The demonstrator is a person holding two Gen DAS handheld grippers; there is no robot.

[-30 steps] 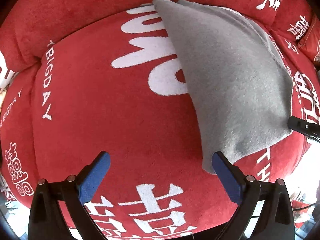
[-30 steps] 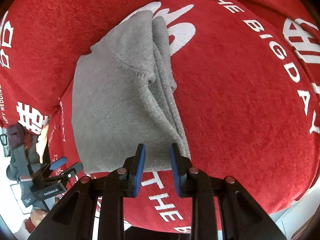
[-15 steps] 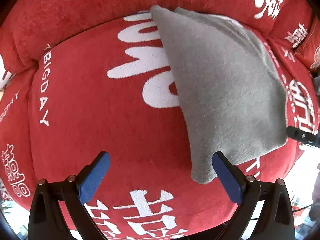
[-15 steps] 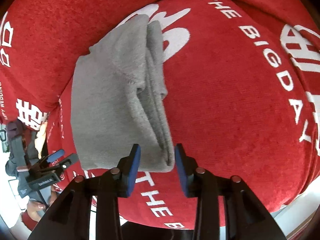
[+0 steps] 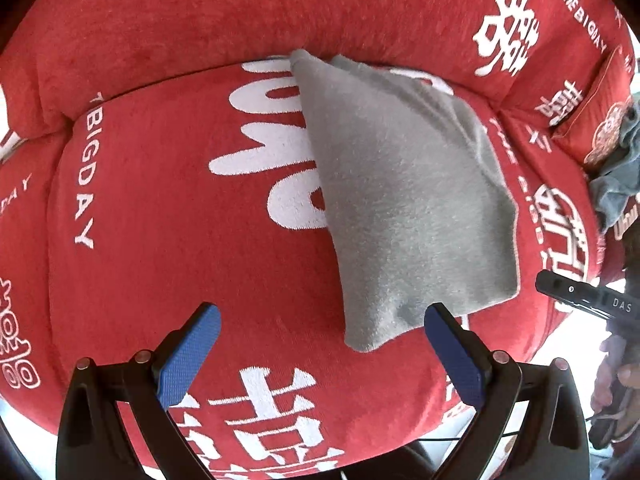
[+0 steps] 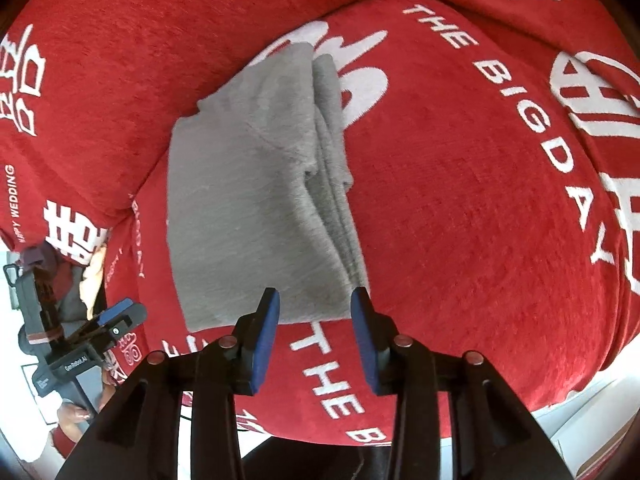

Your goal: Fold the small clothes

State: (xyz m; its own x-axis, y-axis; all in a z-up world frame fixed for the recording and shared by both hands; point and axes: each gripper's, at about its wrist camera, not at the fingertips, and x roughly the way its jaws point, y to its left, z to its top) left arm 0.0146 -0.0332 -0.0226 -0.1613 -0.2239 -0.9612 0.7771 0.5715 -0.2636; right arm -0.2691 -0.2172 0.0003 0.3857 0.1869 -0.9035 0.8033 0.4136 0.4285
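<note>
A folded grey fleece garment (image 5: 404,200) lies flat on the red sofa seat cushion (image 5: 180,240). In the right wrist view the garment (image 6: 248,200) shows stacked folded layers along its right edge. My left gripper (image 5: 320,356) is open and empty, just short of the garment's near corner. My right gripper (image 6: 316,336) is open and empty, its blue pads just back from the garment's near edge, not touching it. The left gripper also shows at the lower left of the right wrist view (image 6: 116,316).
The red sofa backrest (image 5: 240,12) with white lettering rises behind the seat. A grey-blue cloth (image 5: 616,176) lies on a cushion at the far right. The seat's front edge (image 6: 560,400) drops to a light floor.
My right gripper opened, let go of the garment's near edge and drew back slightly. My left gripper stayed open and pulled back a little. The garment settled flat.
</note>
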